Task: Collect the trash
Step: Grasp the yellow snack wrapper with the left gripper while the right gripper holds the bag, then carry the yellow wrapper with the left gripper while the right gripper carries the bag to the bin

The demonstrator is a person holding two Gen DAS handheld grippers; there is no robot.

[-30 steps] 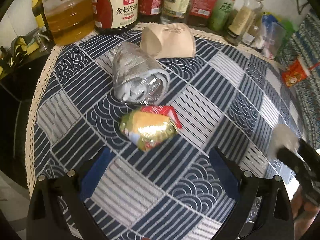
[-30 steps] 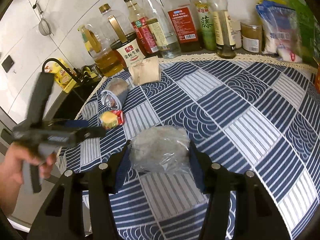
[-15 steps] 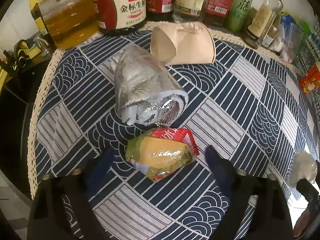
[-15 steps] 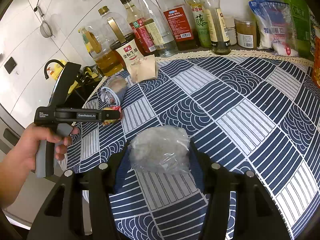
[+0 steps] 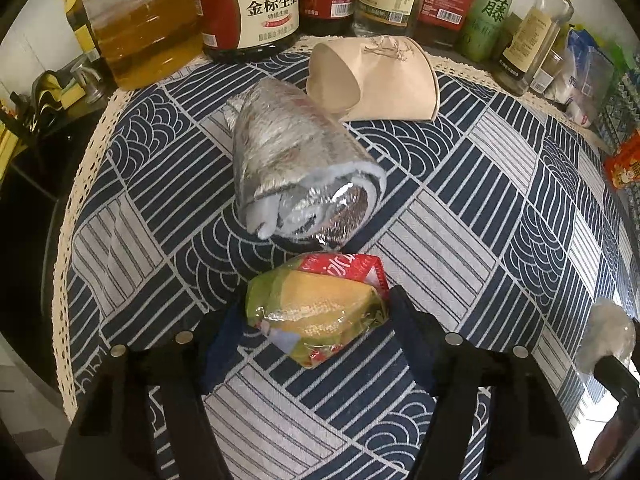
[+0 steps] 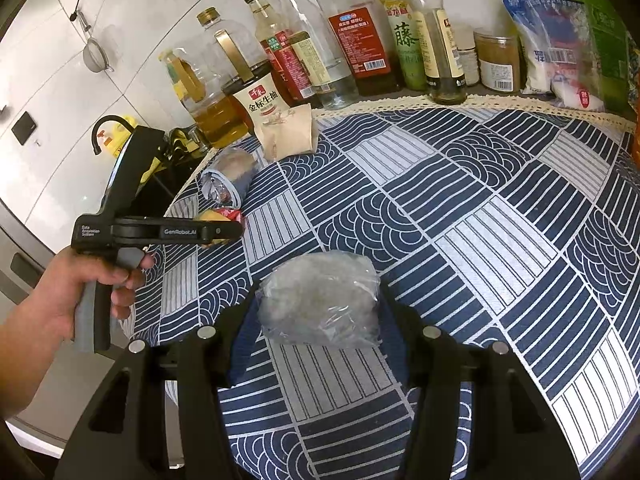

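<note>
A crumpled yellow-green and red snack wrapper (image 5: 316, 312) lies on the blue patterned tablecloth (image 5: 480, 208). My left gripper (image 5: 314, 322) points down over it and its jaws are closing, with the wrapper between them and the right fingertip (image 5: 400, 304) at its edge. Just behind it lie a rolled silver foil sheet (image 5: 296, 172) and a tipped beige paper cup (image 5: 372, 80). My right gripper (image 6: 316, 314) is shut on a crumpled clear plastic bag (image 6: 320, 296), held above the cloth. In the right wrist view a hand (image 6: 80, 292) holds the left gripper (image 6: 224, 232) over the wrapper.
Bottles of oil, soy sauce (image 5: 248, 4) and vinegar line the back of the table, with jars and food packets (image 6: 556, 40) at the back right. A red packet (image 5: 624, 164) sits at the right edge. A dark sink with a tap (image 6: 108, 128) lies to the left.
The left gripper came down and forward over the snack wrapper and its jaws narrowed around it. The right gripper kept still with the plastic bag.
</note>
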